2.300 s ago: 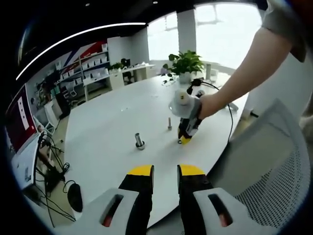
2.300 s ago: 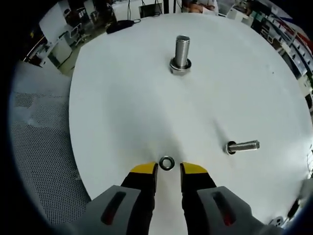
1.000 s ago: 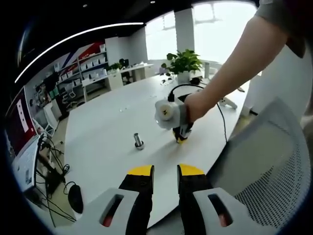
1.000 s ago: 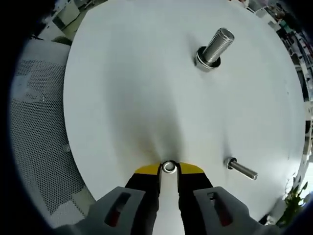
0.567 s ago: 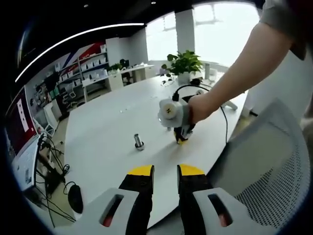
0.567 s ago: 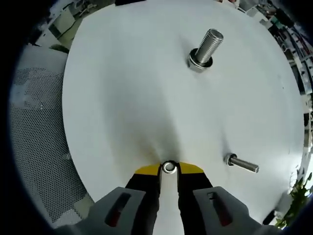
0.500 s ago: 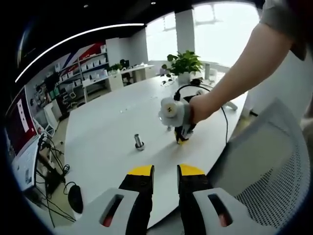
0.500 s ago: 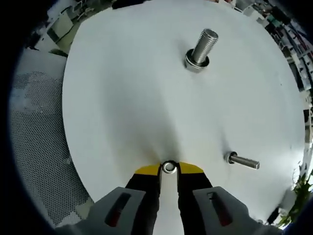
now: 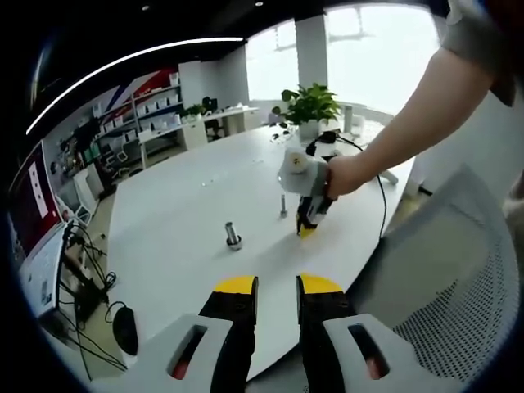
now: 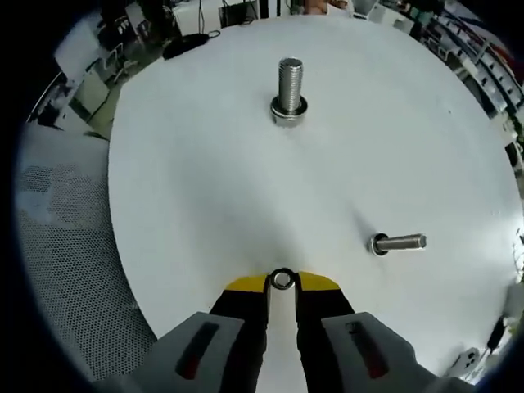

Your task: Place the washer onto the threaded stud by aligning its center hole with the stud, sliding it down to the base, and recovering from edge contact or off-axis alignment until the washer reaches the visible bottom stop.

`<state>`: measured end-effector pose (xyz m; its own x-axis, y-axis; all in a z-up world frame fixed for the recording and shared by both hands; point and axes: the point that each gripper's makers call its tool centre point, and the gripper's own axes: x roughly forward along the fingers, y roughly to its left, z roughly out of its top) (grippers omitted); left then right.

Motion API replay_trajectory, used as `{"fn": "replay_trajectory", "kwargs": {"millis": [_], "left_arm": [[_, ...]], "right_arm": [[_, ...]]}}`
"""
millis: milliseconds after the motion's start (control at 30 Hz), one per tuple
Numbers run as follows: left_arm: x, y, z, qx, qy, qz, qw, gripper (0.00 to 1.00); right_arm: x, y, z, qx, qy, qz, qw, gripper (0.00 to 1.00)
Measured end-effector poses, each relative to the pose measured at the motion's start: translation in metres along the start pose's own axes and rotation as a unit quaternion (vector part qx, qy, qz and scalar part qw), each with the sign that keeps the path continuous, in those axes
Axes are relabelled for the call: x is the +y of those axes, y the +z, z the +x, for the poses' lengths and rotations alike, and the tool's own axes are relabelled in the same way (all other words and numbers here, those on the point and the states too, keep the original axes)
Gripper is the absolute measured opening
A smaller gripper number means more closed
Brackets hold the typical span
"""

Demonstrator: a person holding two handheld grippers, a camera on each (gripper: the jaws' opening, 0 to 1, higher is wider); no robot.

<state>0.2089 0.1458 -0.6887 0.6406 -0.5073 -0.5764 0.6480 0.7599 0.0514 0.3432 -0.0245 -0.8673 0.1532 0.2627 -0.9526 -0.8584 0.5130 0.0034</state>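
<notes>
Right gripper [image 10: 282,282]: yellow-tipped jaws closed on washer [image 10: 282,280], pinched between tips, centre hole visible. Gripper over white round table [image 10: 188,188], near its edge. Large threaded stud [image 10: 290,90] upright, well apart from washer, far up table; base ring visible at foot (nut or washer, cannot tell). Smaller threaded stud [image 10: 399,243] off to right, nearer gripper, appears to lean right in fisheye. Mesh chair [image 10: 74,270] beyond table edge at left. Cluttered office shelving blurred past table's far edge.
</notes>
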Motion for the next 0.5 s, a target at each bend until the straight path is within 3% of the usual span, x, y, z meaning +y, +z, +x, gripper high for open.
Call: {"fn": "replay_trajectory", "kwargs": {"millis": [500], "left_arm": [[0.001, 0.0, 0.0, 0.001, 0.003, -0.002, 1.0, 0.16]], "right_arm": [[-0.023, 0.007, -0.032, -0.044, -0.012, 0.04, 0.9982, 0.14]]}}
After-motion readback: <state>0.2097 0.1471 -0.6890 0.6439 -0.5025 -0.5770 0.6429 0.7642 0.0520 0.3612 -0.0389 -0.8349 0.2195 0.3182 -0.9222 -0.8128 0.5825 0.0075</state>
